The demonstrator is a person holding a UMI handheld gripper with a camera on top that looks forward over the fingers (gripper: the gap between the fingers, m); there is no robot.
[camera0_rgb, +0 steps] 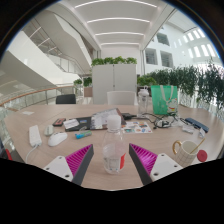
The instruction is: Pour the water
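- The tool (113,160) sits low over a long worktop (30,130), with its two pink pads (80,158) spread either side of a clear plastic bottle (114,143).
- The fingers look open around the bottle rather than clamped on it. The bottle stands upright between them, resting on the worktop, and a sliver of gap seems to show on each side, though it's tight enough that contact on one side can't be ruled out.
- The bottle has a white cap (114,120) that looks still on, so pouring hasn't started as far as anyone can judge.
- Off to the right of the fingers there's a glass mug (186,152) with a handle, close by, probably where the water goes. That's a guess from the task.
- Further back there's clutter: a white mouse (58,139), a green bag (164,98), some small boxes and cables.
- What could go sideways:
  - Squeezing a thin bottle too hard could buckle it and squirt water once it's uncapped.
  - Gripping too lightly or too low could let it slip or swing when tilted.
  - With the cap on, nothing pours, so that likely needs sorting first.
  - The mug is near the right finger, so a careless swing could knock it.
  - Any spill lands near the electronics behind.
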